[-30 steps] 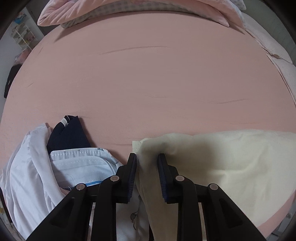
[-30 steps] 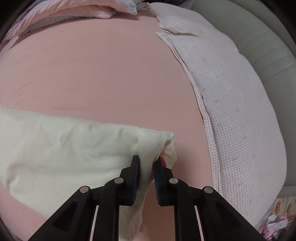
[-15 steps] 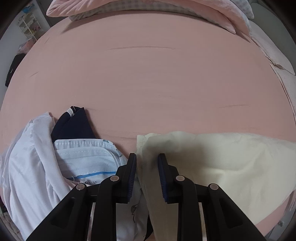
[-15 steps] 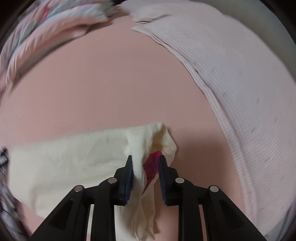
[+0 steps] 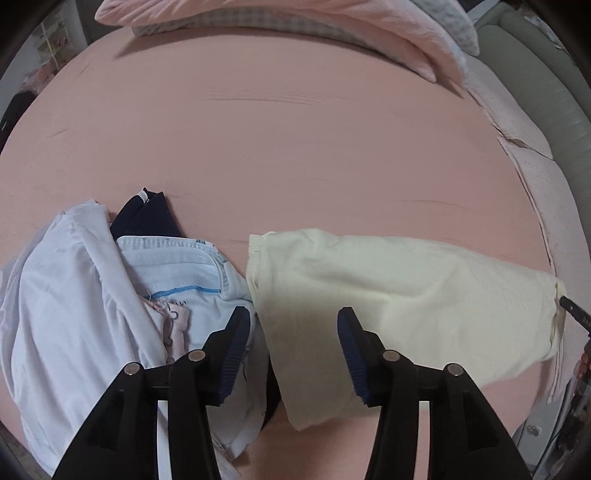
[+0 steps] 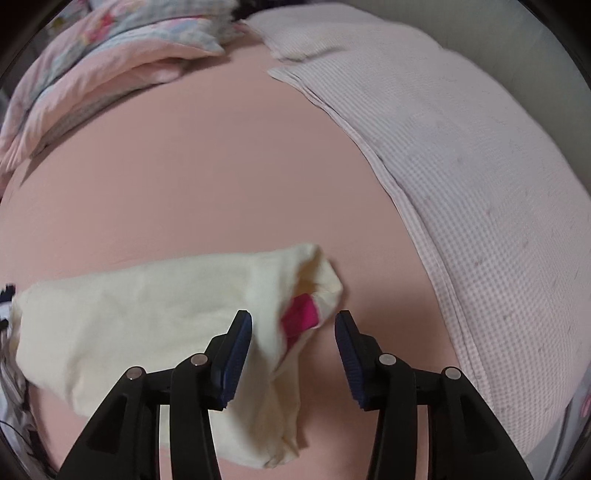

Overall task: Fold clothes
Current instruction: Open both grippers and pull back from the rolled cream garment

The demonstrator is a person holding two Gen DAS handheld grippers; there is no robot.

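Dim soft light, fisheye-bent edges, slight blur

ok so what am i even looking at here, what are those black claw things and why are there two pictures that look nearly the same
Those black claws are handheld grippers, one in each of a person's hands, each with a fisheye camera looking along its two fingers. One picture comes from the left gripper, the other from the right gripper. Both look down at a bed with a pink sheet. On it lies a folded cream garment, seen again from its other end, where something bright pink peeks out of the fold. Beside it is a pile of unfolded clothes, white, light blue and navy. Pillows and a pink checked blanket lie around the edges. Both grippers' jaws have just been opening; they stand open above the cream garment, gripping nothing.
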